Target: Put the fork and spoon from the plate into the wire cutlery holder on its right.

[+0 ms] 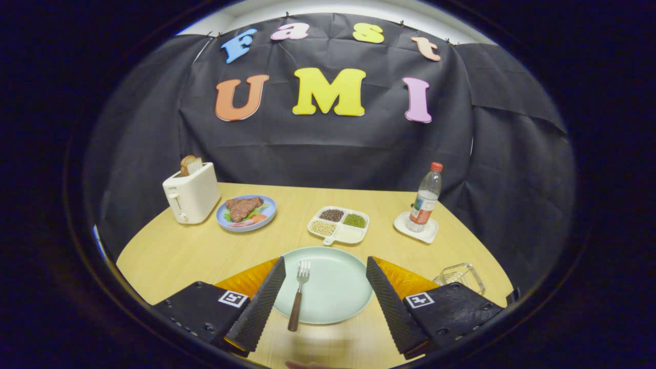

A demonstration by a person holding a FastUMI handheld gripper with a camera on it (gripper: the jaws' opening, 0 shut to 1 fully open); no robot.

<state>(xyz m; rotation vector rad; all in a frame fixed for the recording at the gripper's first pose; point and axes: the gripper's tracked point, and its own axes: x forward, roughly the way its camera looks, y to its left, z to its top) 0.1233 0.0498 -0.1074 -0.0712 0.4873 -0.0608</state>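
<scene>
Because the fingers are spread wide with nothing between their pads, the gripper (324, 297) reads as lined up for a first pick rather than carrying anything. Between the two fingers lies the pale green plate (343, 292), set on an orange mat (405, 279) on the wooden desk (179, 251). On the plate's left part rests the fork (298, 294), tines pointing away toward the far side of the desk and its dark handle reaching over the near rim; it sits just beside the left finger, well apart from the right one. I cannot make out a spoon on the plate. Just beyond the right finger stands the wire cutlery holder (461, 274), to the plate's right, partly hidden by the gripper body. Farther off are a toaster (190, 199) with bread in it, a blue plate of food (246, 212), a divided dish of beans (339, 224) and a water bottle (425, 200) on a coaster. My guess is that the fork's overhanging handle offers the easiest grip
</scene>
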